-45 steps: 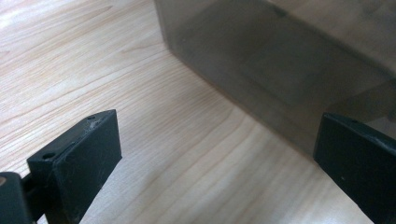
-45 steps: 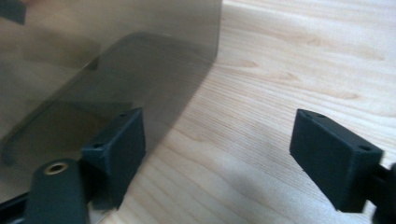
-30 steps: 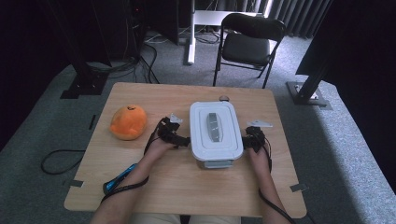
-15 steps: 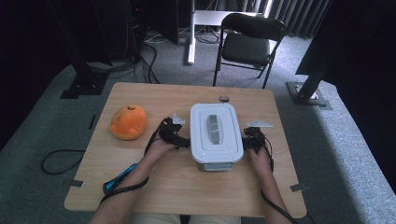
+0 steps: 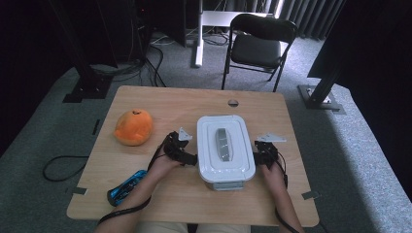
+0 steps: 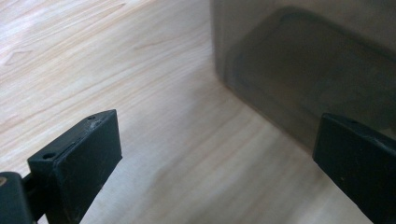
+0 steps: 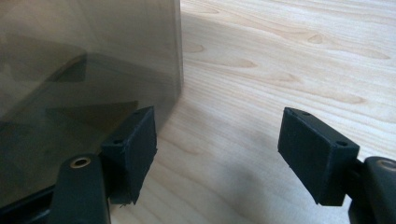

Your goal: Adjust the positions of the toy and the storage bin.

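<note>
Two grippers flank the white lidded box [image 5: 225, 150] that stands in the middle of the bench [image 5: 160, 104], its long axis running from near to far. We see the left gripper [image 5: 190, 159] at the box's left wall and the right gripper [image 5: 256, 156] at its right wall, about equally close. Both pairs of jaws stand wide with nothing between them; the right pair has just been closing a little. An orange plush [image 5: 133, 126] lies far left.

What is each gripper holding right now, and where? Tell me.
Nothing. The left gripper and right gripper both stand open beside the lidded container, one at each side, with only bare table between their jaws.
</note>
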